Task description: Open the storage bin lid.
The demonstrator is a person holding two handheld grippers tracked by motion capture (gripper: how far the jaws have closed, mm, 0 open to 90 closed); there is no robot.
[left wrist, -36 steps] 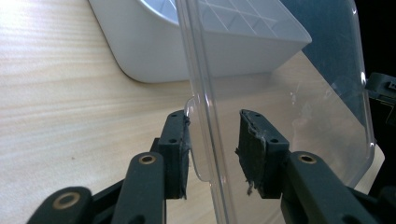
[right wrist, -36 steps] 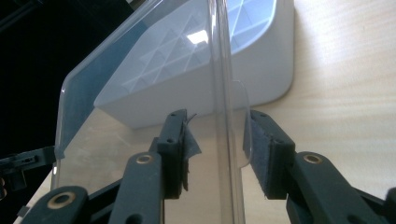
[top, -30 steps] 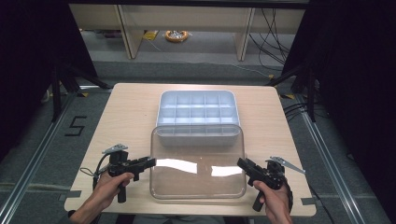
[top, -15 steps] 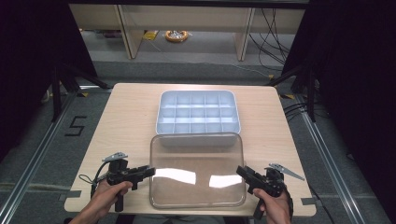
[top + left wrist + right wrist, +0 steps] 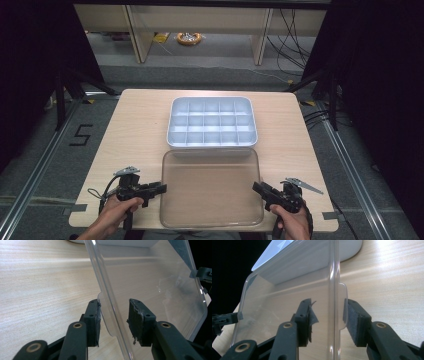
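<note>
A clear plastic lid point(image 5: 210, 187) lies flat on the wooden table point(image 5: 135, 130), just in front of a white compartment tray point(image 5: 211, 122). My left gripper point(image 5: 161, 188) is at the lid's left edge and my right gripper point(image 5: 256, 187) at its right edge. In the left gripper view the jaws of the left gripper point(image 5: 115, 320) stand open, with the lid's point(image 5: 155, 285) rim and small tab in the gap. In the right gripper view the right gripper point(image 5: 328, 317) is likewise open around the lid's point(image 5: 287, 297) rim and tab. The tray's compartments look empty.
The lid's near edge comes close to the table's front edge. Bare wood lies left and right of the tray. Black stands and cables are on the floor on both sides of the table, and shelving is beyond it.
The lid has come back off the tray's front edge toward the person and lies flatter, its glare gone. Both hands and grippers moved nearer the table's front edge with it.
</note>
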